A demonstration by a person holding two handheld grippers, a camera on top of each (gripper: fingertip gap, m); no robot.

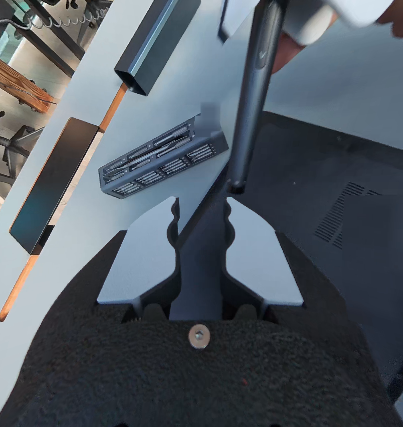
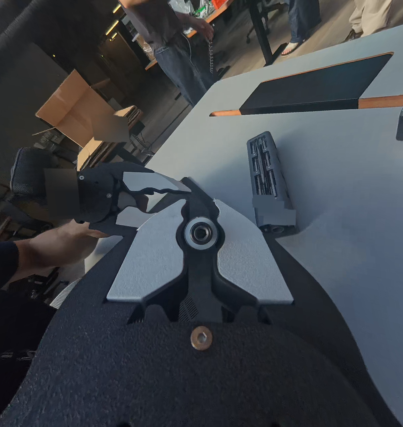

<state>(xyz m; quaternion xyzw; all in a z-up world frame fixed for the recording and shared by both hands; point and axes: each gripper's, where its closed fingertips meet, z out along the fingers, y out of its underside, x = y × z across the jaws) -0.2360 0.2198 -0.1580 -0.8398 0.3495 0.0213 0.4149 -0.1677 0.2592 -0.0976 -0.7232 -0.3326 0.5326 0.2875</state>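
Note:
A black laptop (image 1: 311,184) lies bottom side up on the grey table (image 1: 103,208), vents showing. My left gripper (image 1: 202,201) is open, and the laptop's left edge near a corner runs through the gap between its fingers. My right gripper (image 2: 200,203) is shut on a dark pen-shaped screwdriver (image 2: 200,233), whose round end with a hex socket faces the camera. In the left wrist view the screwdriver (image 1: 251,104) slants down from the top, its lower end at the laptop's corner. In the right wrist view the laptop (image 2: 189,309) lies under the fingers, with the left gripper (image 2: 168,196) just beyond.
An open grey bit case (image 1: 161,161) (image 2: 265,175) lies beside the laptop. A black sleeve (image 1: 156,44) and a black cable cover (image 1: 54,182) (image 2: 311,92) sit along a wood-edged slot. People (image 2: 172,46), a cardboard box (image 2: 80,111) and a chair (image 2: 29,171) are beyond the table edge. My right fingertips sit around 10 cm from my left ones.

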